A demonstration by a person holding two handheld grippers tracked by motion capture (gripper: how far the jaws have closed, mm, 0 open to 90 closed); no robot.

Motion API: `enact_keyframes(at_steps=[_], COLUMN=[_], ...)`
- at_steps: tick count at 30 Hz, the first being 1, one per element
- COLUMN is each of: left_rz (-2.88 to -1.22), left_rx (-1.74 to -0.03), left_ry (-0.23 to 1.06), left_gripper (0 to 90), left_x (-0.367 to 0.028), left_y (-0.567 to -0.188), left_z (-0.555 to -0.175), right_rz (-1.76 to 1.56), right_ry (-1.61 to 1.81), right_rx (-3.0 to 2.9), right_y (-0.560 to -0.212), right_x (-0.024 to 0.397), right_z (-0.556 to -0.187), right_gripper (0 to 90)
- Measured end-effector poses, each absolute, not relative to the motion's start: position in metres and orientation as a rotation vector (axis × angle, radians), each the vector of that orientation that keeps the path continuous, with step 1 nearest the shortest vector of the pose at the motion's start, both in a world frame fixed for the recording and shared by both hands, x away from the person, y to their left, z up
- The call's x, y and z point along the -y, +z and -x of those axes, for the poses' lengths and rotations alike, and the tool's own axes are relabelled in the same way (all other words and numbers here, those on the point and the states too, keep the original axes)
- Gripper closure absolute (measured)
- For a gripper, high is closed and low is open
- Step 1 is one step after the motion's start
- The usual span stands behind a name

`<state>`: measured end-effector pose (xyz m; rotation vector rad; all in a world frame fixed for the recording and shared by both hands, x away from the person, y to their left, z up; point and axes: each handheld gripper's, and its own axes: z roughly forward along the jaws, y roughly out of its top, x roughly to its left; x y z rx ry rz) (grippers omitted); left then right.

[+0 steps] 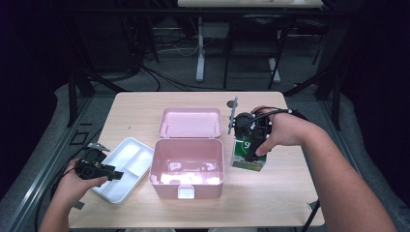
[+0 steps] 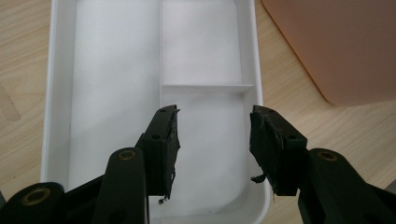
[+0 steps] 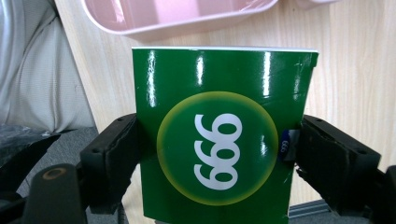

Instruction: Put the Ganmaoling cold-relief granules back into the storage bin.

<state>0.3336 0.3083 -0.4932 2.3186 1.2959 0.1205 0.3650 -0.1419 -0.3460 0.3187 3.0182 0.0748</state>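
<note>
- Right claw [image 1: 251, 147]: jaws closed flat on the two narrow sides of the green carton [image 1: 247, 155], which stands upright on the desk [image 1: 285, 193] just beside the pink box [image 1: 187, 166], at its 3 o'clock.
- Carton's long axis: vertical; whether its base is resting on or just off the desk cannot be told.
- Left claw [image 2: 212, 140]: jaws parted, holding nothing, poised over the near compartment of the white tray [image 2: 58, 93], at the box's 9 o'clock.
- The right hand is nearer the open box; any move into it runs toward 9 o'clock.
</note>
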Motion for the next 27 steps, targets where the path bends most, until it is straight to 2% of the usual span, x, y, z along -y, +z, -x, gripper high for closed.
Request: enact_keyframes(at_steps=[8,27], left_rz=[-2.314,-2.317], left_rx=[-1.298,-1.305], left_ry=[0.129,0.135], left_gripper=[51.9,51.9], left_x=[-0.309,-0.310], left_y=[-0.491,-0.493], left_z=[-0.333,-0.333], right_rz=[-0.280,-0.134], right_ry=[0.071,0.079], right_rx=[-3.023,-3.064], right_y=[-0.335,-0.341], right_x=[0.129,0.064], right_z=[-0.365,-0.370], right_gripper=[17.7,17.7])
